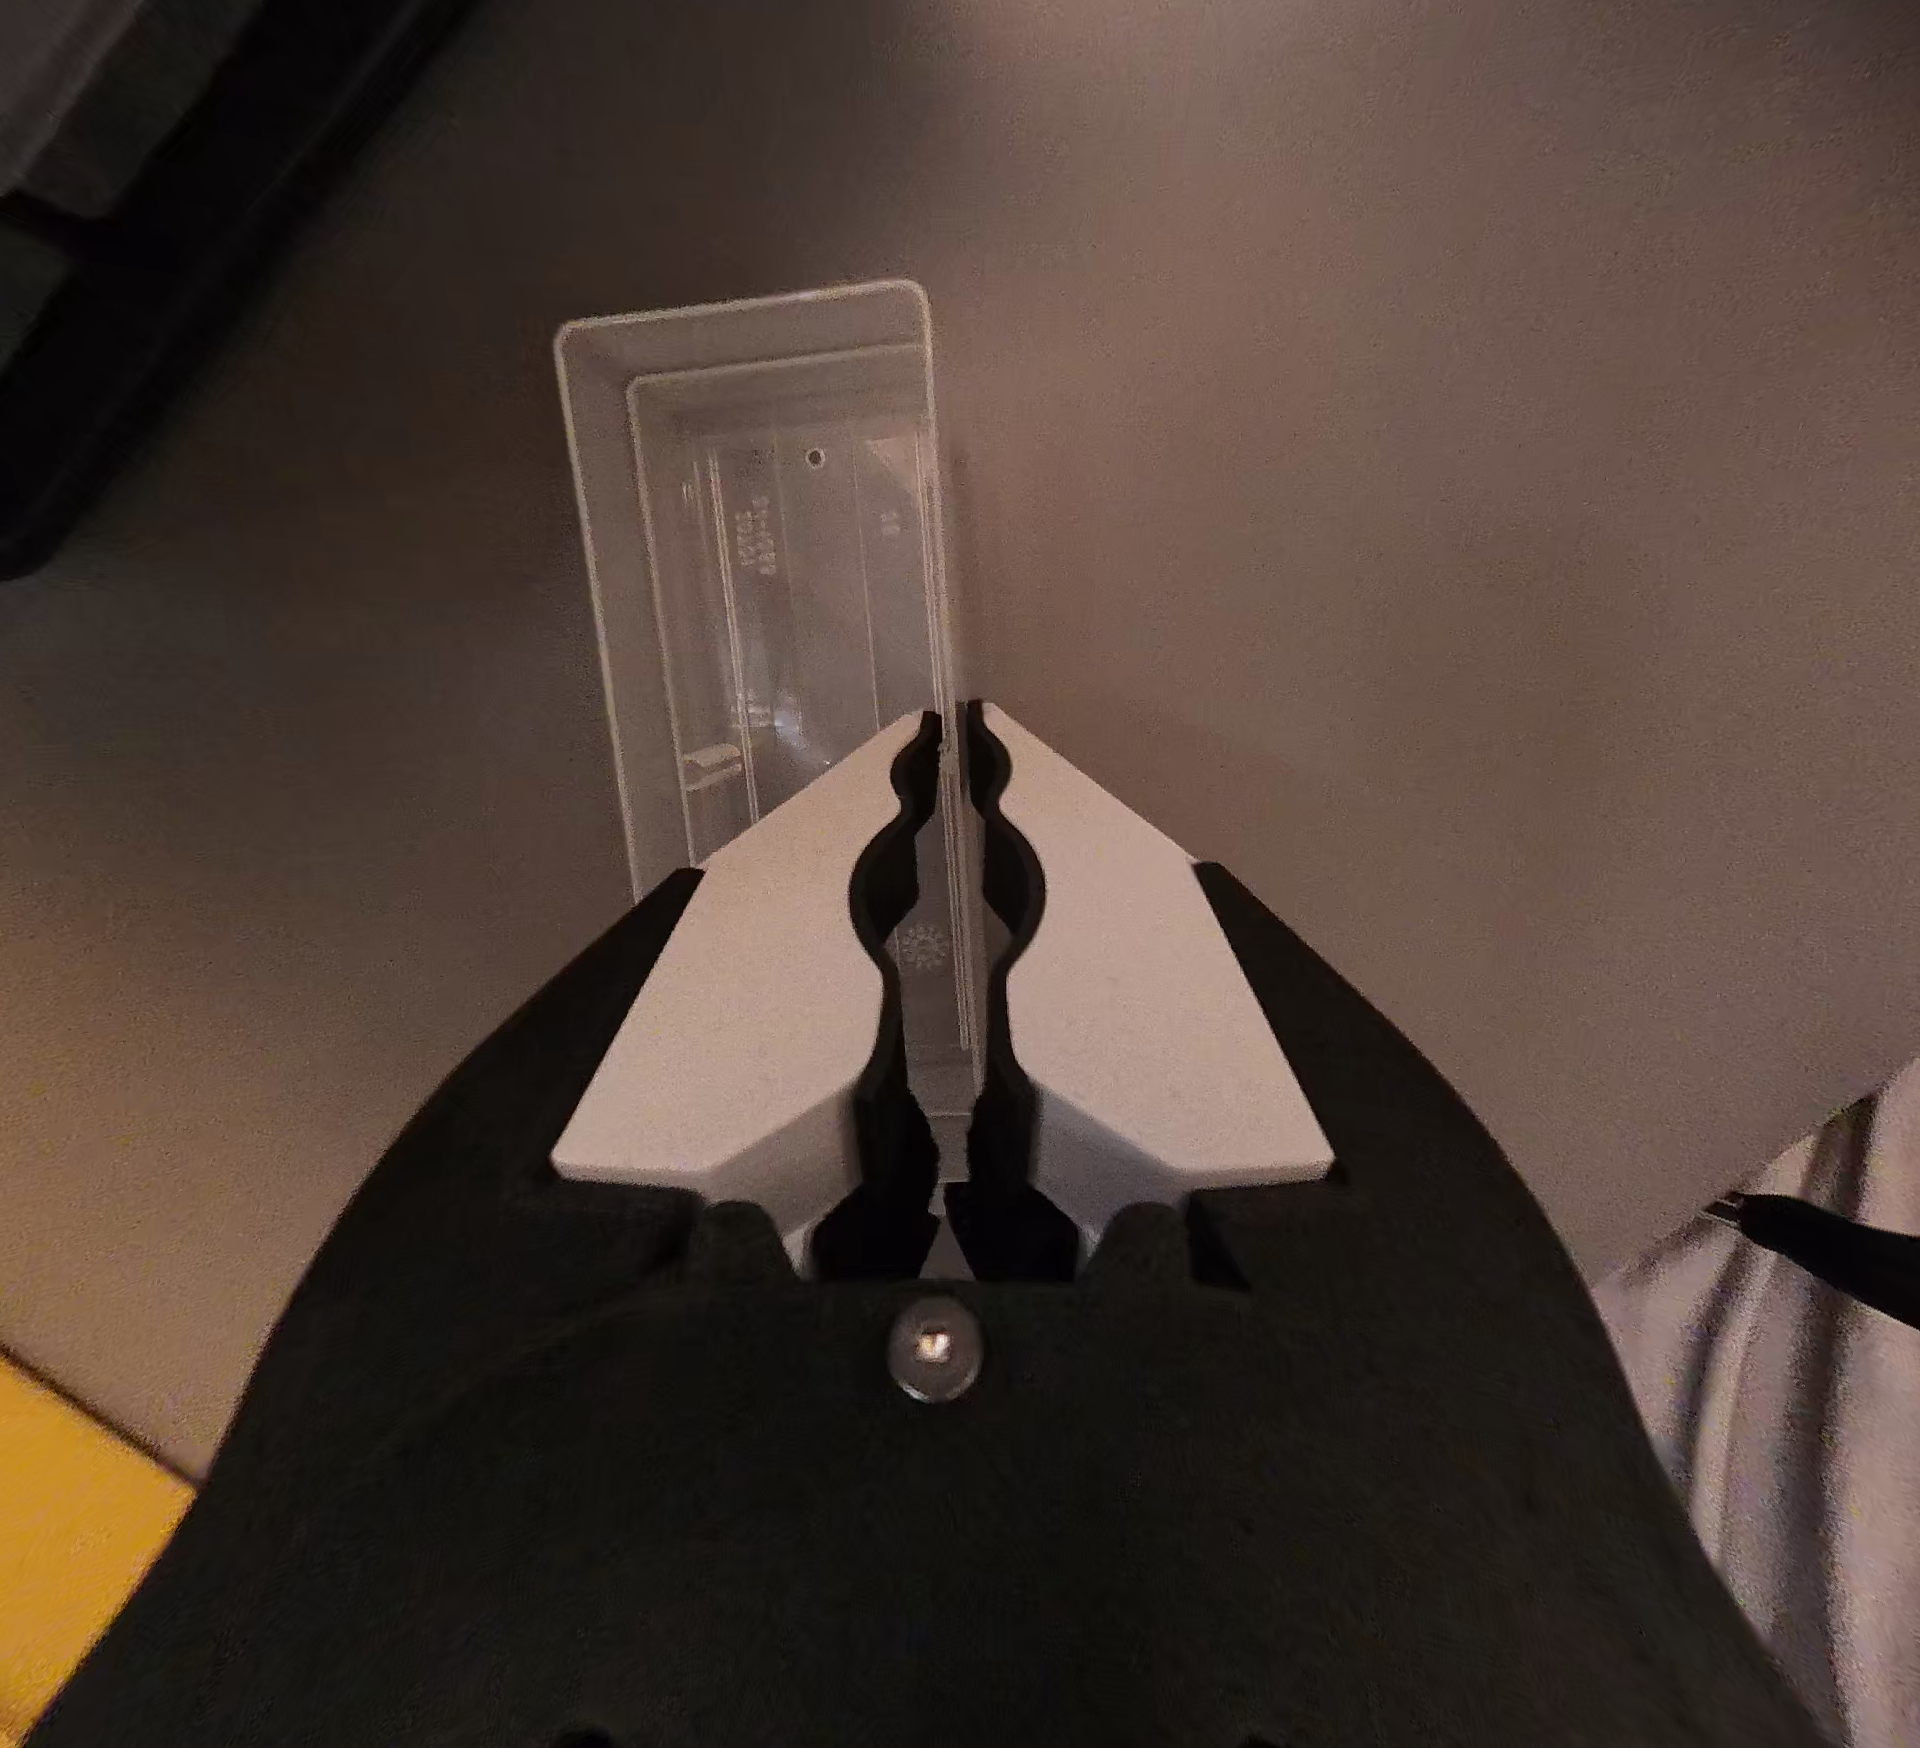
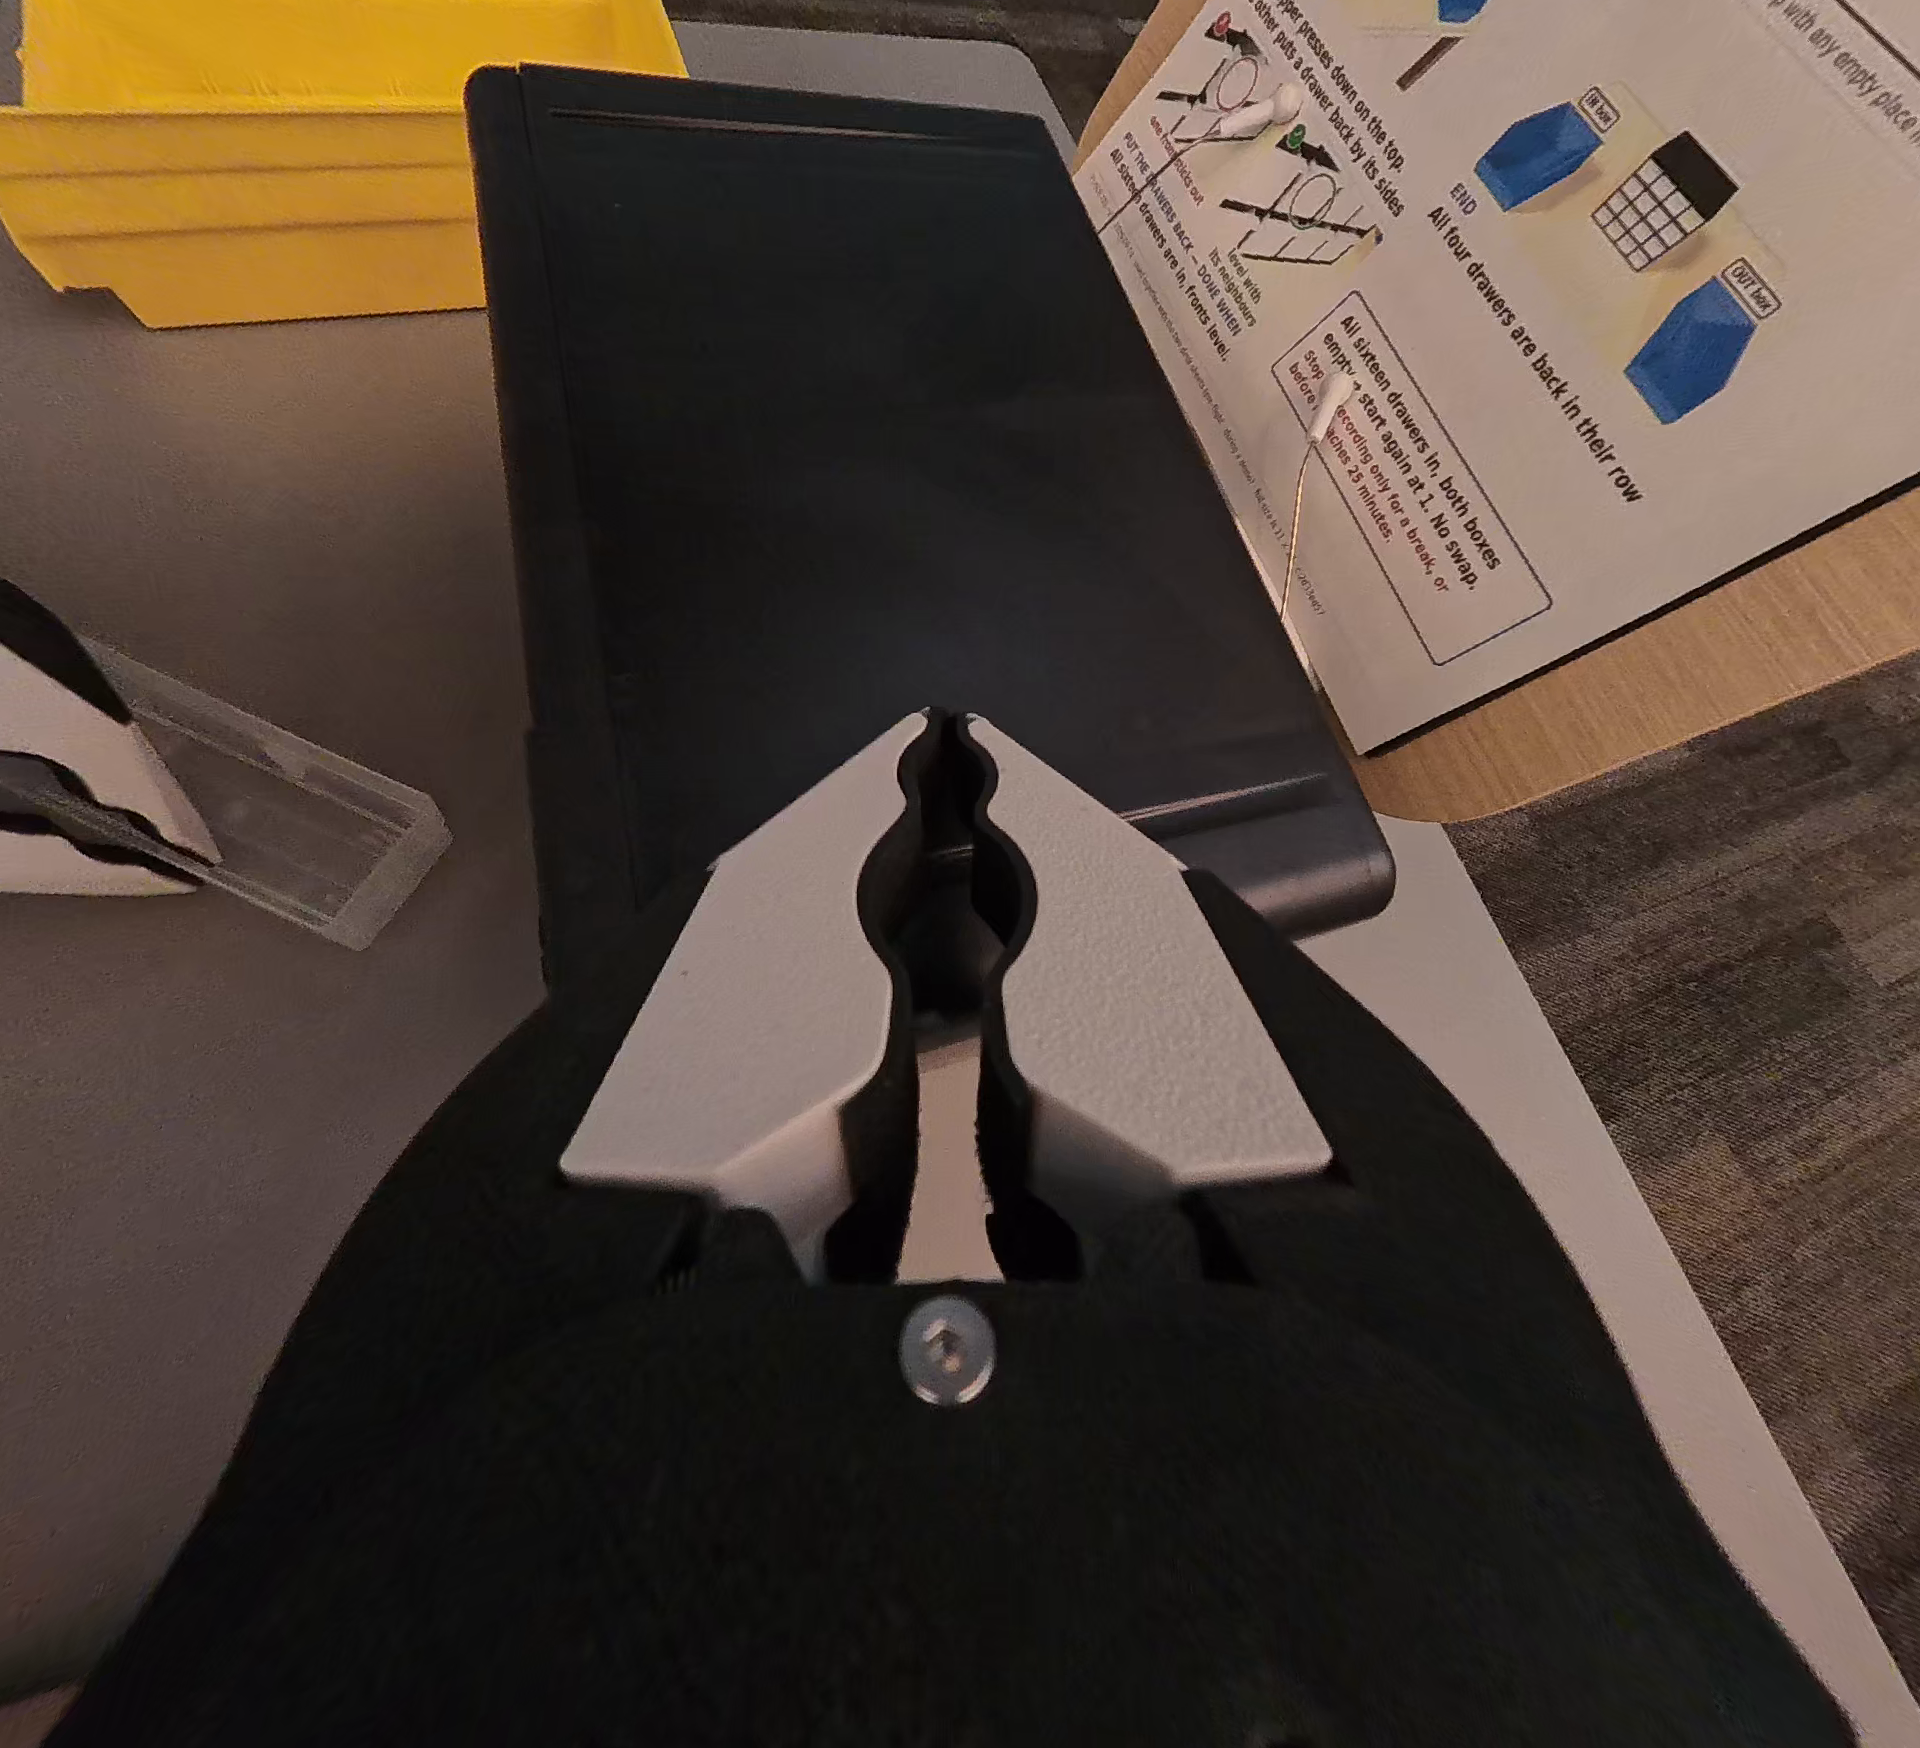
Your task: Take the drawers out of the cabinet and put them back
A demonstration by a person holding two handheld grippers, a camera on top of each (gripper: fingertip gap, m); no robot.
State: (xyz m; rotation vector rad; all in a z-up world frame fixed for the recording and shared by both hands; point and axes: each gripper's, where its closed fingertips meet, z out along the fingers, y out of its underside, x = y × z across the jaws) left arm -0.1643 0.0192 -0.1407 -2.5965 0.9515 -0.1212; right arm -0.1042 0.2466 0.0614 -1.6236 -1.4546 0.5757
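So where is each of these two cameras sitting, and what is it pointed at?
Left wrist view: rides the left gripper, looking down along its fingers at the clear plastic drawer whose side wall they pinch; a pale sleeve shows.
Right wrist view: rides the right gripper, shut empty over the black cabinet.
Shared: the drawer and left gripper appear at the right view's left edge.

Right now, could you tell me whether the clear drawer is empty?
Empty: the clear drawer shows only its bare moulded bottom, its side wall pinched by the left gripper.
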